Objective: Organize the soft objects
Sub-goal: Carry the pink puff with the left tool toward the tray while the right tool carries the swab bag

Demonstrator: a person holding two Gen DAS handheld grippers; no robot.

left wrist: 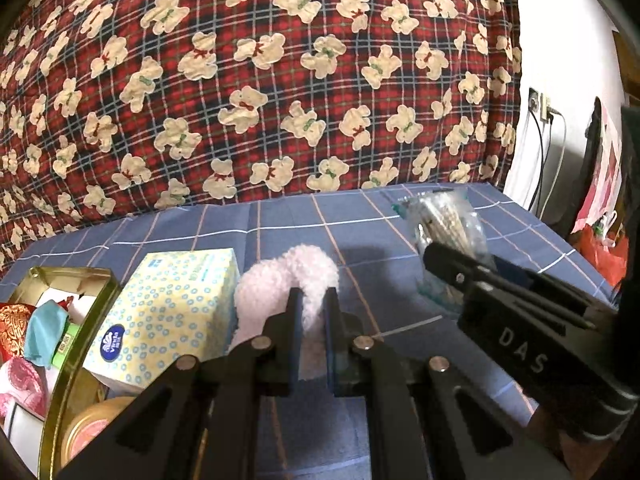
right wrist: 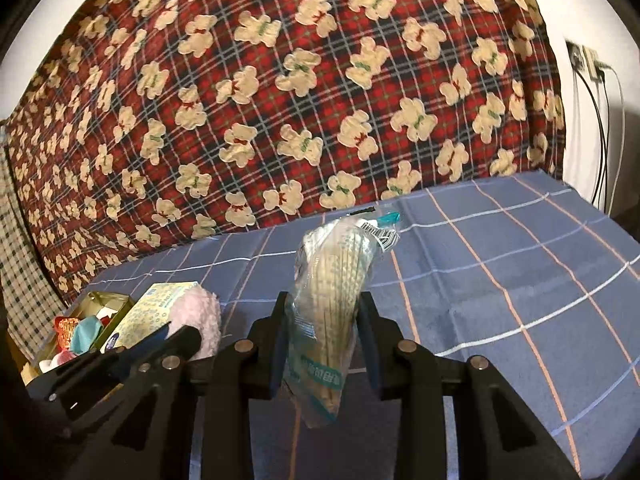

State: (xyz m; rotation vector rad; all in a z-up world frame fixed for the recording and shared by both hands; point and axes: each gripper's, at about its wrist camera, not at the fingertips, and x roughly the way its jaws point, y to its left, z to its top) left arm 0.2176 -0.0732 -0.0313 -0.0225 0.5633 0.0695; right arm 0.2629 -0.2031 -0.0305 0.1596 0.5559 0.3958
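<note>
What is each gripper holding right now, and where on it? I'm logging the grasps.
The left gripper pinches the fluffy pink cloth near its lower part. The right gripper clamps the clear plastic packet of sticks around its middle.

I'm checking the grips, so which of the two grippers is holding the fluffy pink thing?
The left gripper: its fingers are shut on the fluffy pink fabric piece. The right gripper instead clamps a clear plastic bag of thin sticks.

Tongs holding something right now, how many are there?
2: the left tongs pinch the pink fluffy item; the right tongs clamp the plastic bag of sticks.
</note>
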